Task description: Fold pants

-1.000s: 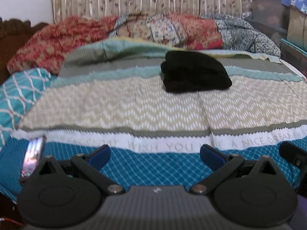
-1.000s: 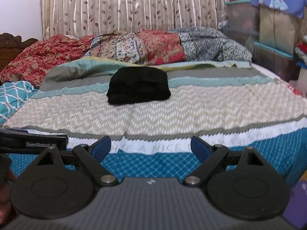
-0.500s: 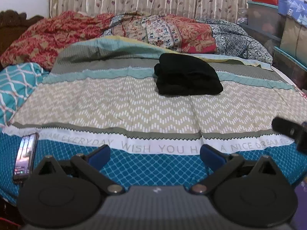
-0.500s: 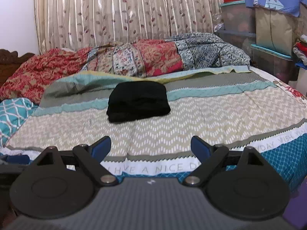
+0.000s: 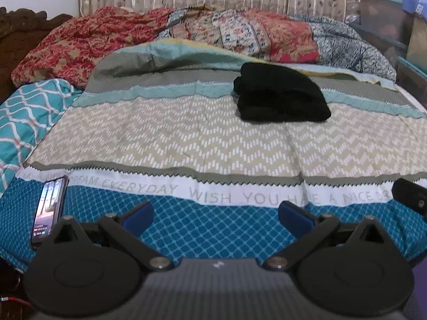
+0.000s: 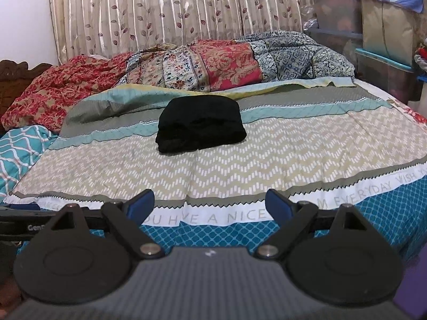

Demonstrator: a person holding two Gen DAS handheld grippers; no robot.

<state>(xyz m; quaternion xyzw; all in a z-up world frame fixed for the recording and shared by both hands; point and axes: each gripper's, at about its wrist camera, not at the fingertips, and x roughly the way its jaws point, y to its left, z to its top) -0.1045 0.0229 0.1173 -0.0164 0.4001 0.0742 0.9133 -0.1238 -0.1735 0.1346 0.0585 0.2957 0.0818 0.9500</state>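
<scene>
Holding my left gripper (image 5: 214,213) and right gripper (image 6: 209,204) spread wide and empty, I see the black folded cloth pants (image 6: 200,126) lying well ahead on the chevron-patterned quilt (image 6: 240,170) (long axis crosswise), neither gripper clearly nearer.

A bedroom in a home is shown. A big bed (image 5: 165,138) is covered with a patterned blanket (image 6: 240,165). Curtains (image 6: 160,13) are hung behind it, and storage boxes (image 6: 333,10) are stacked beside it.
</scene>
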